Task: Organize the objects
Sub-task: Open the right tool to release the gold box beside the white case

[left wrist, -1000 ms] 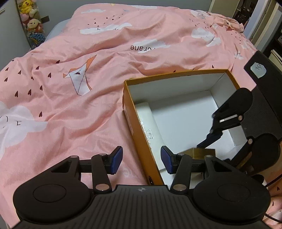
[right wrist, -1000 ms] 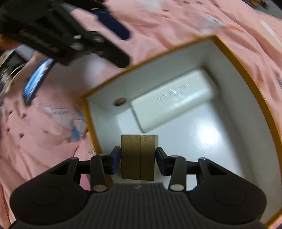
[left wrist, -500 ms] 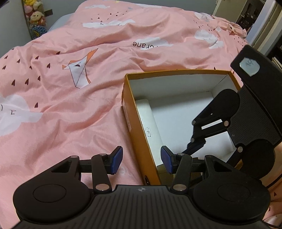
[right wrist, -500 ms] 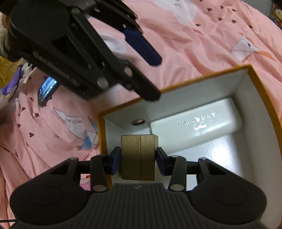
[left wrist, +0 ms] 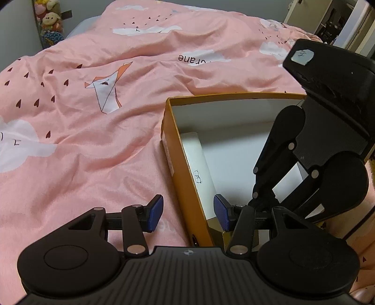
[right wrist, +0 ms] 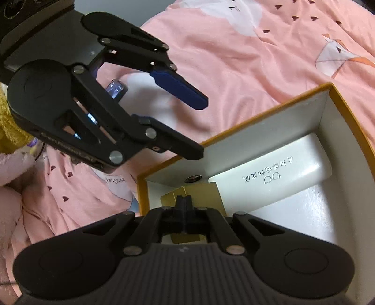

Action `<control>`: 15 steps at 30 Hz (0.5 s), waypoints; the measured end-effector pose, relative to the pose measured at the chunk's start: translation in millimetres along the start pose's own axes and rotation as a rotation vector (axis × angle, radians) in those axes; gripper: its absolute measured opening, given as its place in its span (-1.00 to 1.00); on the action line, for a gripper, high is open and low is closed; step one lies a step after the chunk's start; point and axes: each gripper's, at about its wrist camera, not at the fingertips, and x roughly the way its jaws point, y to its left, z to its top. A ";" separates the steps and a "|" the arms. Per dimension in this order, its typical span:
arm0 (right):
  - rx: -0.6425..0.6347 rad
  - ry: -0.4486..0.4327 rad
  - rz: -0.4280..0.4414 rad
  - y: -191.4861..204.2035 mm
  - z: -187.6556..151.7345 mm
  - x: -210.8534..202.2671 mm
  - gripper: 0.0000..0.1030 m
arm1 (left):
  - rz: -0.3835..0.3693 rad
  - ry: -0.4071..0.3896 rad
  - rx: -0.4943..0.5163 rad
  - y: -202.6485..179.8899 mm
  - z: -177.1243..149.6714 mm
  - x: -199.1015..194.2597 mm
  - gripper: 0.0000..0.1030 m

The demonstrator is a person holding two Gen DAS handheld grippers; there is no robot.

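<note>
Left gripper (left wrist: 188, 212): fingers spread apart, holding nothing; it straddles the near wall of the box, one blue pad (left wrist: 155, 212) over the duvet, the other inside the box.
Right gripper (right wrist: 185, 208): fingers drawn together with no gap between the tips, clamped on nothing; it sits low inside the box, directly over the gold box.
Box (left wrist: 180, 169): orange outside, white inside, open-topped, resting on the duvet.
Gold box (right wrist: 199, 190): lies on the box floor in the near corner, just beside the white case; partly hidden by the right gripper's fingers.
White case (right wrist: 271, 178): long, rounded, printed with small characters and a glasses mark; lies along the box's left wall.
Duvet (left wrist: 93, 117): pink, with clouds, hearts and an origami crane print.
Phone (right wrist: 116, 90): screen lit, seen behind the left gripper's linkage, on the duvet outside the box.
Plush toys (left wrist: 49, 21): at the far corner by the wall.
</note>
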 end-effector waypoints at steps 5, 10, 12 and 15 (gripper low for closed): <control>0.096 -0.037 -0.112 -14.7 -9.4 -9.1 -0.81 | -0.013 0.006 -0.019 3.9 -3.0 4.1 0.14; 0.305 -0.027 -0.231 -45.7 -24.8 0.9 -0.68 | -0.010 -0.005 -0.050 7.8 -2.9 6.7 0.13; 0.382 -0.019 -0.233 -55.0 -30.0 11.1 -0.64 | -0.014 -0.006 -0.058 8.7 -2.1 7.5 0.12; 0.520 -0.065 -0.178 -67.4 -38.6 19.7 -0.43 | -0.012 -0.002 -0.058 9.6 -1.9 8.8 0.12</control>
